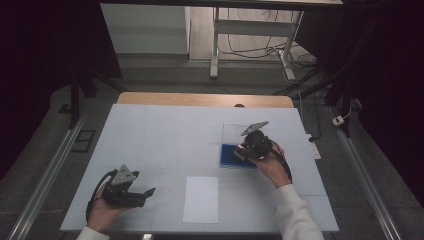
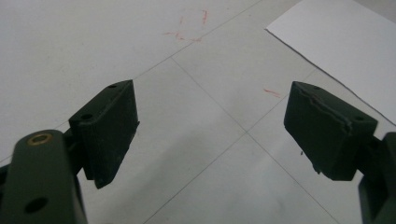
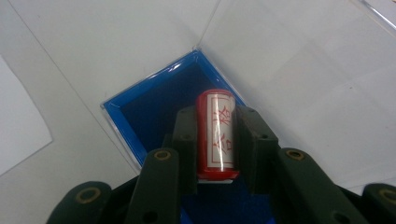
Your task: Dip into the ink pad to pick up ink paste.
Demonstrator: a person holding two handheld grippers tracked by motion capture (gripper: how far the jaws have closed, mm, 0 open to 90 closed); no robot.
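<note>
Stamp's (image 3: 217, 135) lower end hidden — perhaps touching the blue box (image 3: 140, 116).

Right gripper (image 3: 215, 140): jaws clamped on red stamp (image 3: 215, 133)
Stamp: upright, red characters on white face
Below: blue tray (image 3: 140, 109)

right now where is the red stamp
In the right gripper view the red stamp sits clamped in the right claw, just above the open blue box; in the high view that is on the table's right side.
</note>
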